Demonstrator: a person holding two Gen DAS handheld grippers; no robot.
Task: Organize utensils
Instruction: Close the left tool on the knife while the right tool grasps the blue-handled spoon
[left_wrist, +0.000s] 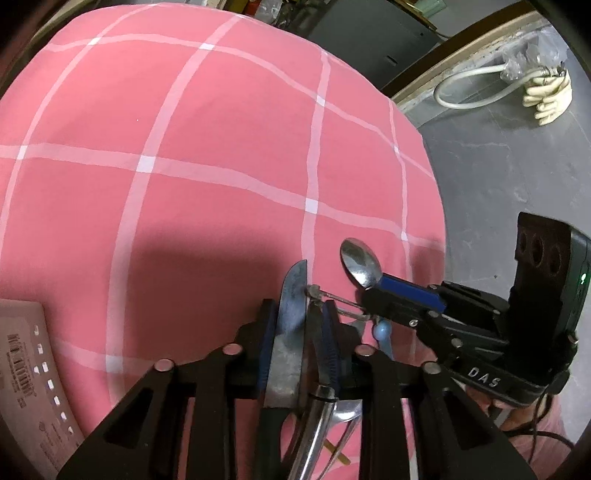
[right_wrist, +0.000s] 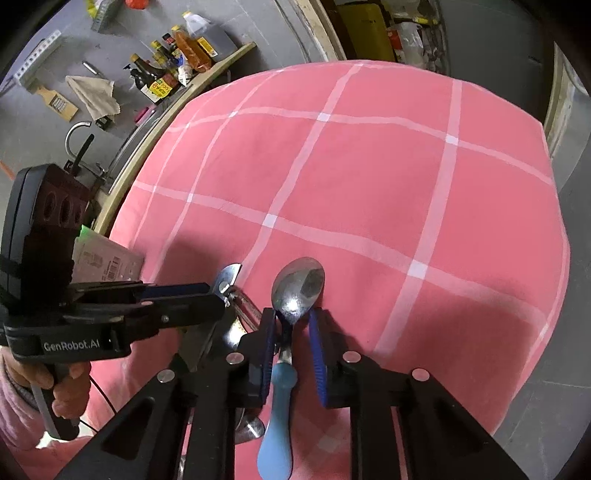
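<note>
Pinching a bundle of utensils in the lower centre of the left wrist view: left gripper, its blue-padded fingers pressed against a knife with a dull grey blade pointing up the frame, plus a peeler whose wire head juts right toward the other tool. More steel handles crowded below between the same fingers, too tangled to tell apart.

Clamping a spoon in the lower centre of the right wrist view: right gripper, blue fingers closed on the neck just under the bowl. Bowl facing up, pale blue handle trailing down toward the bottom edge. Same spoon seen at lower right of the left wrist view, bowl sticking out past the right gripper, just beside the knife tip.

Held close together, both tools, above a table draped in pink cloth with white grid lines. Bare hand wrapped round the left tool's grip at lower left of the right wrist view. Printed cardboard box at lower left of the left wrist view. Sauce bottles on the floor at upper left, a pale glove and hose at upper right of the left wrist view.
</note>
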